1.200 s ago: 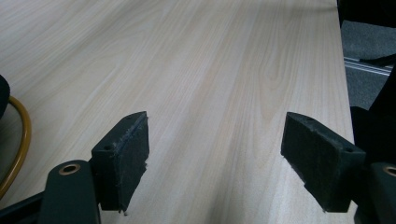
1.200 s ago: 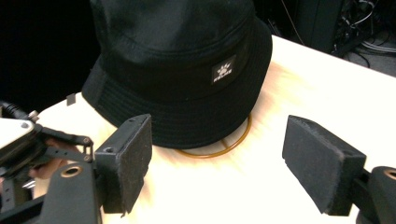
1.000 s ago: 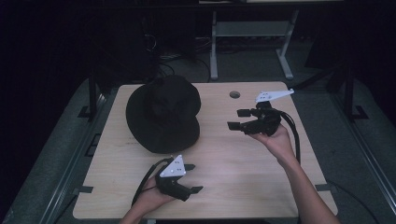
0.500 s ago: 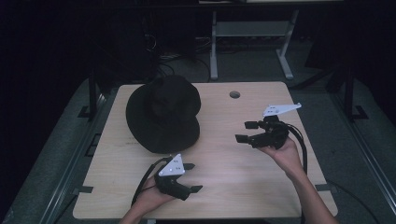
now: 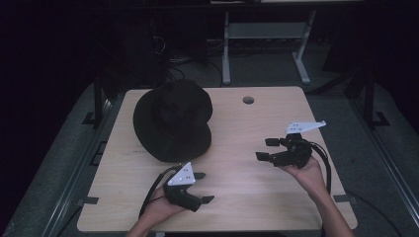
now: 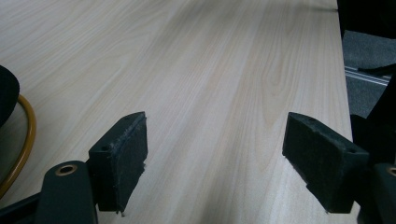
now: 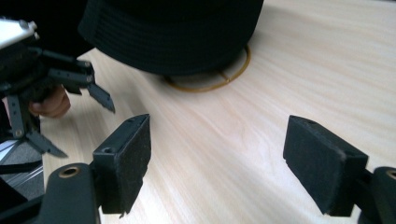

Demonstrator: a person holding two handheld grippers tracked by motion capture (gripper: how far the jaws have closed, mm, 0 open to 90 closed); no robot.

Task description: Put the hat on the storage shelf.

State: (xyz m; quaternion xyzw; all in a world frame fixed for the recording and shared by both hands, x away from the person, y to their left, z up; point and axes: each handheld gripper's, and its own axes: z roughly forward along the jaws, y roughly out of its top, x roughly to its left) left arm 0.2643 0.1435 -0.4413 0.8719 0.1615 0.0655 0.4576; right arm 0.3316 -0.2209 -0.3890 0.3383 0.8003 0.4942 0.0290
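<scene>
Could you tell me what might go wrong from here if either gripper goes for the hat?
1. The black hat is soft and lies near the table's far left corner; a push from the open right hand-held gripper could slide it toward the edge.
2. An orange ring peeks out under the brim; jaws closing there may catch it instead of the fabric.
3. The left hand-held gripper, also open, has a trailing cable that could snag the brim.
</scene>
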